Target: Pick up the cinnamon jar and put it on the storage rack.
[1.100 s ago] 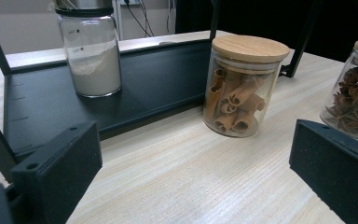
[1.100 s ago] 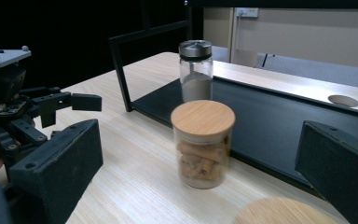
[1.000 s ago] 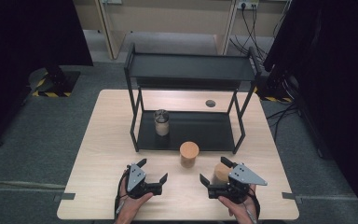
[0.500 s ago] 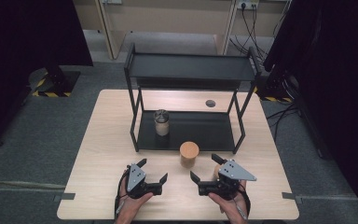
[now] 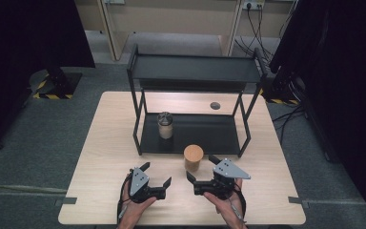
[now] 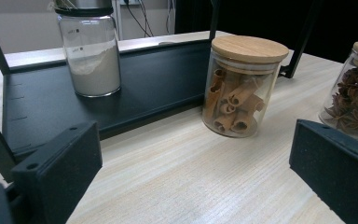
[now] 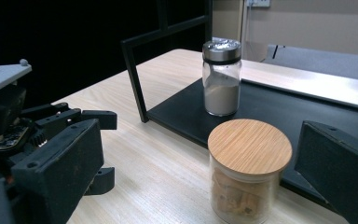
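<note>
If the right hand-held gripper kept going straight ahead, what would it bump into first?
Probably the cinnamon jar with the wooden lid: it stands just ahead between the open jaws of the right hand-held gripper.

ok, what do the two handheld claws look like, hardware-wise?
Both are black. The left claw and right claw each have two blocky, matte jaws. A grey three-cornered plate with small studs tops each. A thin dark cable trails from each. No sleeves are visible.

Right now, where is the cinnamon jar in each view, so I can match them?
High view: the cinnamon jar stands centre, just ahead of the shelf's front edge.
Left gripper view: right of centre, on the table.
Right gripper view: bottom centre, bamboo lid up.
Shared landmark: the powder jar on the black shelf tray, beyond the cinnamon jar.
</note>
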`<state>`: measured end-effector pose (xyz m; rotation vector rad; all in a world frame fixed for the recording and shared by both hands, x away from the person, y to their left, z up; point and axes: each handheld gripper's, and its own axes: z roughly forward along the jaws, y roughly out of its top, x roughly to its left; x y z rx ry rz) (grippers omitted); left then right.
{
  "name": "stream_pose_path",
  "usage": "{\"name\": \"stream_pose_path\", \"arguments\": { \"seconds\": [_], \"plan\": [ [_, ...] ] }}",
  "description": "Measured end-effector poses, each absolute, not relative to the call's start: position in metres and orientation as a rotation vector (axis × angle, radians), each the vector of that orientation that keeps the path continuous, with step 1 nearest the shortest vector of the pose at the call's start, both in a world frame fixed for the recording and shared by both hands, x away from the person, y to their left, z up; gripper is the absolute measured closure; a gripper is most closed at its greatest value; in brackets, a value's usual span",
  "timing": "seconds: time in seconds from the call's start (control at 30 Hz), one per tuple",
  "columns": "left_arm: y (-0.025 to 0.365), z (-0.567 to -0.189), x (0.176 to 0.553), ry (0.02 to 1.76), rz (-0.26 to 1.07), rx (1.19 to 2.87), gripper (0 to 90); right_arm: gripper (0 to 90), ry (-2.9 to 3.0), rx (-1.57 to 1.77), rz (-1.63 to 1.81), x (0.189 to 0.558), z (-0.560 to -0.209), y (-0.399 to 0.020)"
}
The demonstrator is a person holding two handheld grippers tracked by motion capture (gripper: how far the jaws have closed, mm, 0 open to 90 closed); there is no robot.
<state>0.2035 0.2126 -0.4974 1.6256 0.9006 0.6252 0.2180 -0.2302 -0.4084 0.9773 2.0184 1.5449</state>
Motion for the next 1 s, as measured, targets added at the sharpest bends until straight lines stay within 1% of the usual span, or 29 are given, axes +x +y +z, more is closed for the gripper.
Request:
{"name": "stream_pose_path", "arguments": {
  "seconds": [1.0],
  "plan": [
    [0.213, -0.497, 0.204, 0.901, 0.621, 1.625, 1.8, 3.0, 1.927, 1.146, 1.341, 0.229, -0.415, -0.182]
  ]
}}
